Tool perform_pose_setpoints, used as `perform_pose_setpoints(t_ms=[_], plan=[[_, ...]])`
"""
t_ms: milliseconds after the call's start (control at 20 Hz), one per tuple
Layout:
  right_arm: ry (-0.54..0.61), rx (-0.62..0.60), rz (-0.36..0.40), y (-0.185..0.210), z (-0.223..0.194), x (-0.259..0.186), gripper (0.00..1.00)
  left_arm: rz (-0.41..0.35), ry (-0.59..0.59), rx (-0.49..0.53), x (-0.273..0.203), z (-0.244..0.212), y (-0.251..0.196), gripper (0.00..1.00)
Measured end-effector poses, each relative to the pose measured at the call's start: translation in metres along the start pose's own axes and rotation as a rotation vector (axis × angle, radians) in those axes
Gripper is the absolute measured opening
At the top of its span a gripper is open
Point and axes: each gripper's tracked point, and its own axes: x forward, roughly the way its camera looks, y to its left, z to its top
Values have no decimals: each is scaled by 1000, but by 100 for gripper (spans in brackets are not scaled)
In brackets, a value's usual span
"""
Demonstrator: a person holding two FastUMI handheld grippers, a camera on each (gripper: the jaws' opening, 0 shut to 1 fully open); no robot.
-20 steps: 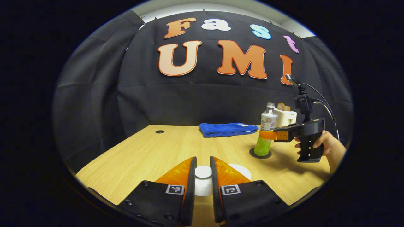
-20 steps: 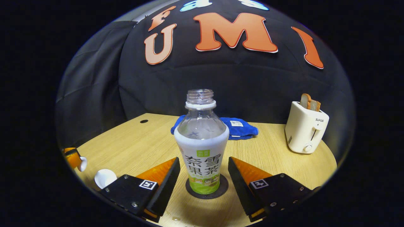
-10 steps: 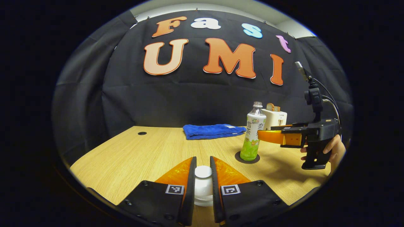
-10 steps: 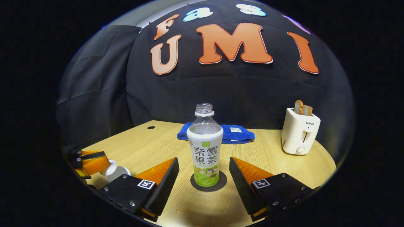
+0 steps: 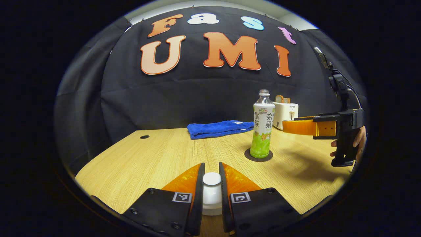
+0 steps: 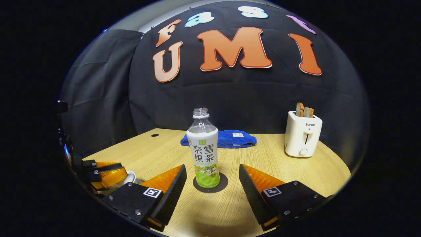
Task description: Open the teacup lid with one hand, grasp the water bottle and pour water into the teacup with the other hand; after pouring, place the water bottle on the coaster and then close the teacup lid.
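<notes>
A light wood-grain bench [image 6: 296, 171] with a small round cable hole [image 5: 144, 137] stands before creased black cloth walls [image 5: 184, 98]; a pale ceiling strip [image 5: 210, 4] shows above.

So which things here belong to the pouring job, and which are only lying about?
Belong to the job:
- water bottle, upright on the coaster
- teacup lid, pinched in the left claw
- right claw, open, short of the bottle

Just lying about:
- blue towel
- toaster with bread

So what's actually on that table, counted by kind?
Bottles: 1, water bottle
Coasters: 1, coaster
Teacups: 1, teacup
Lids: 1, lid
Towels: 1, blue towel
Toasters: 1, toaster
Total: 6
</notes>
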Motion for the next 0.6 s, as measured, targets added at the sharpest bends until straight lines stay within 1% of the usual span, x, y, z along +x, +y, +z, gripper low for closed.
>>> perform_pose_setpoints(t_ms=[50,150,250,350,450,550,600], plan=[[4,11,7,0,-2,-2,96,11,8,2,-1,-3,3,27],[13,23,14,0,-6,-7,96,13,4,6,0,-3,3,29],[13,27,13,-2,-7,-11,96,20,18,42,0,-6,2,30],[5,37,14,-1,-5,-16,96,29,17,71,0,-4,2,35],[-1,49,24,1,-2,-23,96,34,10,81,0,-1,2,51],[-10,65,38,4,1,-33,96,40,-22,86,-5,10,1,74],[-20,66,36,3,5,-38,96,45,-52,83,-5,19,2,93]])
